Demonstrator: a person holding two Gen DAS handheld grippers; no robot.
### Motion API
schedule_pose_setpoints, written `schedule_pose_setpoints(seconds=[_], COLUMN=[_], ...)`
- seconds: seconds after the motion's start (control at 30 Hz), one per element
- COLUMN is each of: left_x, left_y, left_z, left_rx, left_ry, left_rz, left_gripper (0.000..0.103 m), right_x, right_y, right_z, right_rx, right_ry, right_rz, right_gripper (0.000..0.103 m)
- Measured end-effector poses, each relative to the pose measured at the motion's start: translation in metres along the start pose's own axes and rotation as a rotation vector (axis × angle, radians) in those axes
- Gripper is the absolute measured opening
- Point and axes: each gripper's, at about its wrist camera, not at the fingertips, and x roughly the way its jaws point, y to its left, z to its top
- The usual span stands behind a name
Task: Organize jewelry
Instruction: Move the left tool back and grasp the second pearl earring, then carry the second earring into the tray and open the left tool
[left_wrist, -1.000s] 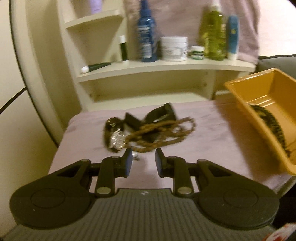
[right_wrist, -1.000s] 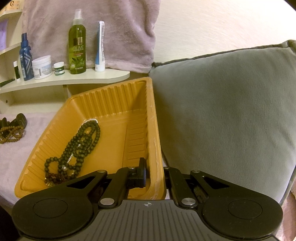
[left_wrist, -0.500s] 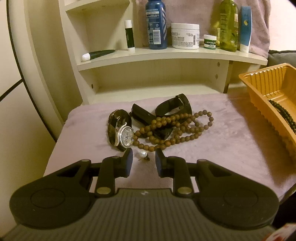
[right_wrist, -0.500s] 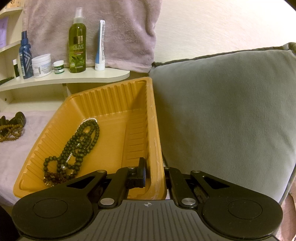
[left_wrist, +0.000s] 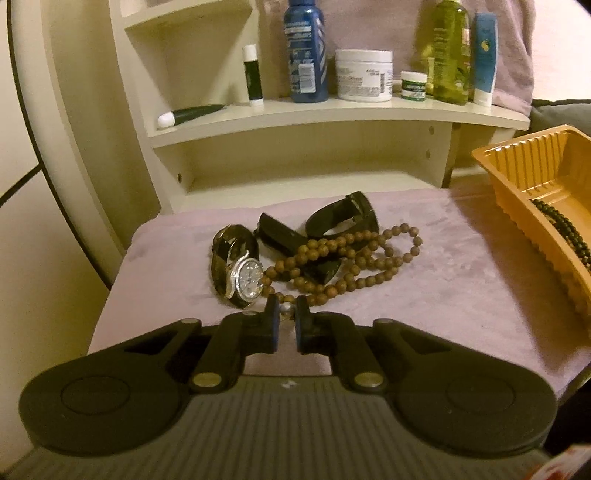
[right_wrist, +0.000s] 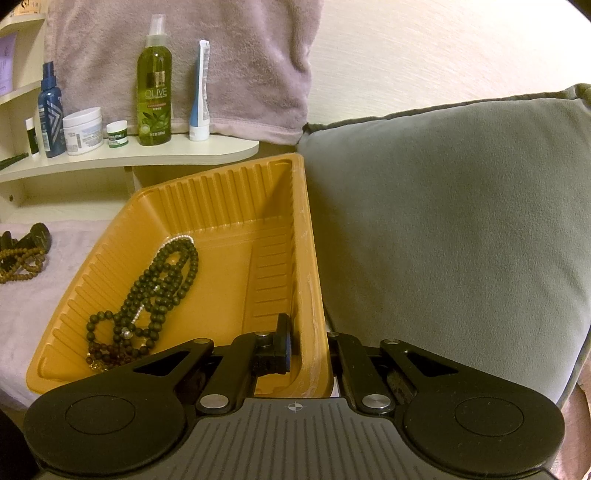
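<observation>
Between the left gripper's (left_wrist: 285, 316) just-closed fingers, pinched: a small pearl (left_wrist: 284, 310), touching the brown beads (left_wrist: 343, 258) and watch (left_wrist: 248, 282) on the table (left_wrist: 443, 295). Could slip out, or drag the beads along on lifting. Farther right, clamped on the tray (right_wrist: 308, 258) wall: the right gripper (right_wrist: 308, 347); dark beads (right_wrist: 162, 284) inside, liable to slide if tilted.

Dim warm light, fisheye-bowed edges
</observation>
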Motion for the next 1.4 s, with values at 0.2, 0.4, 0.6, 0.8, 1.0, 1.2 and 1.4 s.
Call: schedule_pose_setpoints(seconds=[0.2,0.4,0.6,0.8,1.0,1.2,1.4], left_x=[-0.011,-0.022,-0.032,-0.041,-0.051,-0.06,-0.067], left_y=[-0.009,-0.024,-0.04,-0.056,-0.079,-0.113,-0.143], left_z=[0.005,0.011,0.018,0.026,0.034,0.039,0.037], left_rx=[0.01,0.012,0.028,0.039,0.04,0.089,0.139], left_ry=[-0.018,-0.033,-0.051,-0.065,-0.085,-0.101,-0.097], left_rz=[-0.024,-0.067,-0.112,-0.169,-0.263,-0.351,-0.437], left_gripper=[0.007,0.007,0.007,0.007,0.007,0.007,0.007], right_x=[0.0,0.0,-0.001,-0.003,-0.003,-0.003,-0.004], right_y=[0.0,0.0,0.0,0.001,0.001,0.002,0.002], right_z=[0.0,0.0,0.001,0.001,0.001,0.001,0.0], right_rx=[0.001,0.0,0.001,0.0,0.001,0.003,0.005], right_ry=[0.0,0.0,-0.002,-0.003,-0.004,-0.005,-0.004], right_rz=[0.001,0.001,0.003,0.004,0.005,0.005,0.005], right_gripper=[0.006,0.006,0.005,0.005,0.005,0.005,0.005])
